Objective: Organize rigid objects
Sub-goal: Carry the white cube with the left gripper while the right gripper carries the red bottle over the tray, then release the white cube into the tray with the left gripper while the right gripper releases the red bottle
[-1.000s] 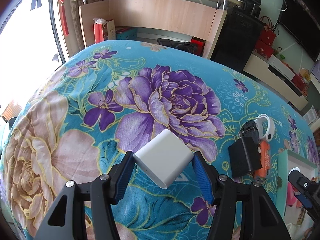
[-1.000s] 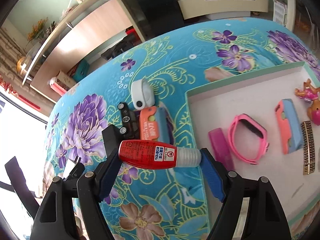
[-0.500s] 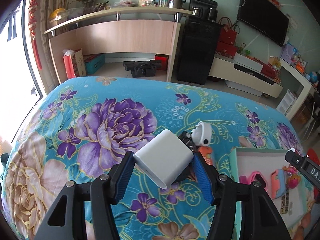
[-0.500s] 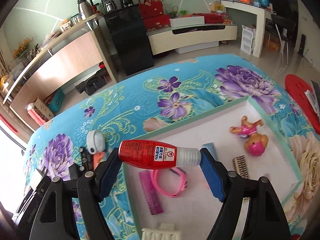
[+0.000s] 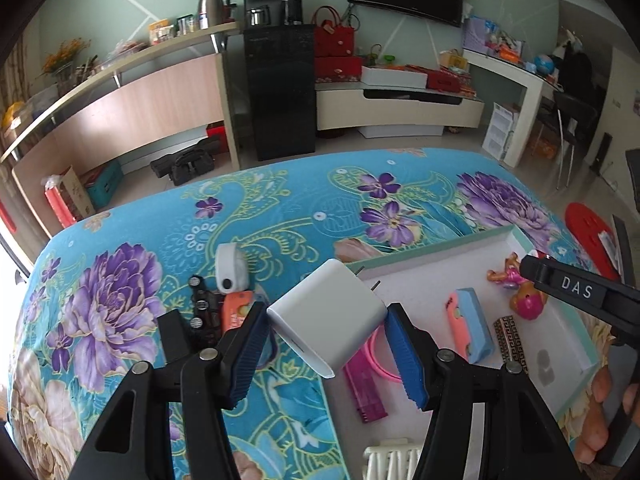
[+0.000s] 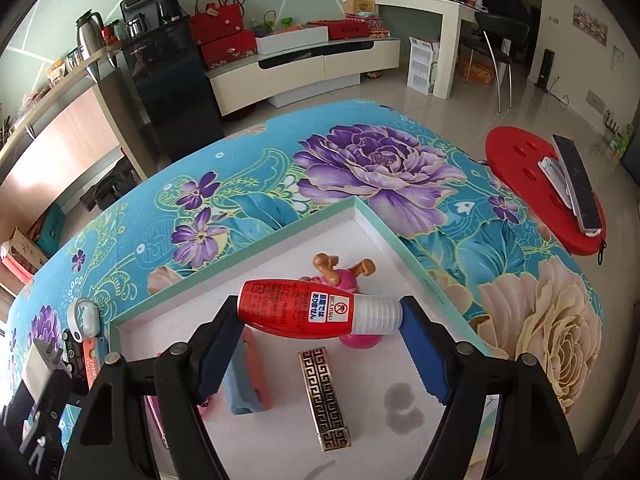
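Claws first: my left claw [image 5: 327,334] is clenched on a white USB charger block [image 5: 327,316], its blue pads pressing the block's two sides and its metal prongs pointing away from me. I see it held tilted above the near-left corner of the shallow white tray [image 5: 432,248], whose mint rim lies on the floral blue cloth of the counter [image 5: 280,216].

My right claw [image 6: 320,322] grips a red bottle [image 6: 296,314] with a clear ribbed cap end to end, lying crosswise between the pads, above the tray's middle.

Inside the tray I can make out a small dog figurine [image 6: 340,276], a patterned bronze bar [image 6: 325,398], a coral and blue case [image 5: 468,330], a pink band [image 5: 378,354] and a magenta comb-like piece [image 5: 366,390].

Outside the tray, to its left on the cloth, lie a white rounded gadget [image 5: 230,268], an orange item [image 5: 236,310] and some black parts [image 5: 200,308], all close together.
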A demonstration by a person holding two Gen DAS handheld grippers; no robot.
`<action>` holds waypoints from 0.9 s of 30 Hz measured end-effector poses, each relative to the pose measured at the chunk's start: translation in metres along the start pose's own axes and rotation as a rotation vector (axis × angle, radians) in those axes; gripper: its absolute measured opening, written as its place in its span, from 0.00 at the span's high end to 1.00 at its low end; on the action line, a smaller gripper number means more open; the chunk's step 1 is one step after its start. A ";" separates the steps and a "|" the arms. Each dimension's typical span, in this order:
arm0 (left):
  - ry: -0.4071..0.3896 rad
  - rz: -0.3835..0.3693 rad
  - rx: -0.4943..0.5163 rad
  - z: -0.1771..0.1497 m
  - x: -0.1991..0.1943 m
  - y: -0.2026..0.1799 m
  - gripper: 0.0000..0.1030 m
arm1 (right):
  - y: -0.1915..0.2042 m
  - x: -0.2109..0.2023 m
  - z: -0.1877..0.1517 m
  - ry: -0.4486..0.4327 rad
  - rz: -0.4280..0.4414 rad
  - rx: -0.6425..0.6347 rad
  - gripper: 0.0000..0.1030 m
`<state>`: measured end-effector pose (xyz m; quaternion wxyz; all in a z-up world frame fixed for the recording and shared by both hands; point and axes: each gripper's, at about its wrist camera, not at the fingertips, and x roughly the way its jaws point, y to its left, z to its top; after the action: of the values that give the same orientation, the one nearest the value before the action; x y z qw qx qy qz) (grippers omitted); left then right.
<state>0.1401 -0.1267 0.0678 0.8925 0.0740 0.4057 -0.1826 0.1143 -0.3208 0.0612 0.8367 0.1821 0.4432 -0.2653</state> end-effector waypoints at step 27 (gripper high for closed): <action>0.119 -0.001 0.082 -0.014 0.039 -0.039 0.39 | 0.008 0.032 -0.012 0.125 0.052 -0.050 0.23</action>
<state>0.1385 -0.1688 0.0299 0.8630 0.1209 0.4501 -0.1949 0.1266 -0.3169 0.0291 0.8182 0.1888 0.4963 -0.2204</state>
